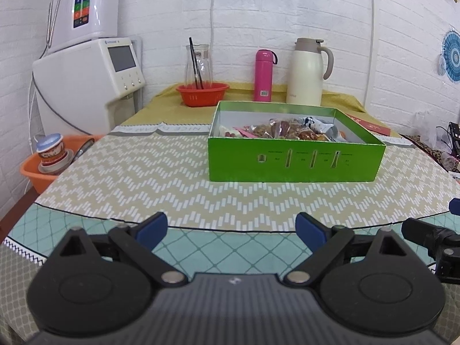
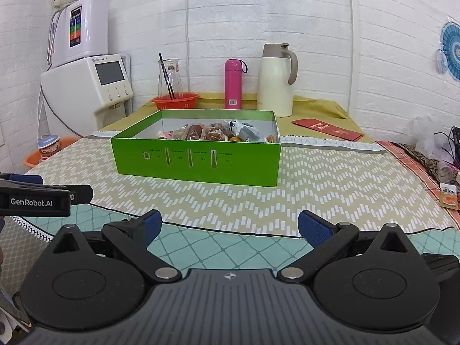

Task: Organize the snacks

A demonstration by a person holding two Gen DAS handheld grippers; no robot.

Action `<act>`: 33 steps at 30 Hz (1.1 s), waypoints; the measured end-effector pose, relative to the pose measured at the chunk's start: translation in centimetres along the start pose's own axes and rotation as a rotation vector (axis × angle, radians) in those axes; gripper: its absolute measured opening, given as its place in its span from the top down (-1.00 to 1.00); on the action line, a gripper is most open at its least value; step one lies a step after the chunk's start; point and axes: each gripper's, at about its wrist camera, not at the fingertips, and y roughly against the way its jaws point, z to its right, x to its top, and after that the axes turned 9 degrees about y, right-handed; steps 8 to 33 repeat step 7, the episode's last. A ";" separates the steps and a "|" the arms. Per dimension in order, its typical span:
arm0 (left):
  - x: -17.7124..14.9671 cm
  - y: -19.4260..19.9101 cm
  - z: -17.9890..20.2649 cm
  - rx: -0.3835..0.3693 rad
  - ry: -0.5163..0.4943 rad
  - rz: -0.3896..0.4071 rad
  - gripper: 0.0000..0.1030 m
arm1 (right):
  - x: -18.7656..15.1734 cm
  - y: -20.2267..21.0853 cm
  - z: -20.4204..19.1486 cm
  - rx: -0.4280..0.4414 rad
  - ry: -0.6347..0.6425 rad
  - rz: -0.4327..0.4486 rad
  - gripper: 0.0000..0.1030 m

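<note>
Snacks (image 1: 290, 130) in clear and printed wrappers lay heaped inside a green box (image 1: 296, 161), which sat open-topped on the counter (image 1: 143, 178) over a cloth with a pale zigzag pattern. Both grippers hung low over the near edge of the counter, well short of the box and side by side. The left gripper (image 1: 231, 227) had its jaws spread wide with nothing between them, and the right gripper (image 2: 229, 227) stood the same way, jaws apart and empty. Behind the box, near the white brick wall, stood a pink bottle (image 1: 264, 75) and a cream jug (image 1: 309, 72) close together, and to their left a glass carafe (image 1: 198, 66) rose out of a red basket (image 1: 202, 94). A white water dispenser (image 1: 86, 86) stood at the left end of the counter. A red envelope (image 2: 327, 129) lay flat on the yellow cloth to the right of the box.
</note>
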 end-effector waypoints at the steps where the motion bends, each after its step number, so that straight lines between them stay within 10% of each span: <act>1: 0.0 0.0 0.0 -0.003 0.002 -0.001 -0.79 | 0.0 0.0 0.0 0.001 -0.001 -0.002 -1.00; 33: 0.0 0.0 0.0 0.001 0.000 0.000 -0.79 | 0.0 -0.3 0.0 0.000 -0.009 -0.007 -1.00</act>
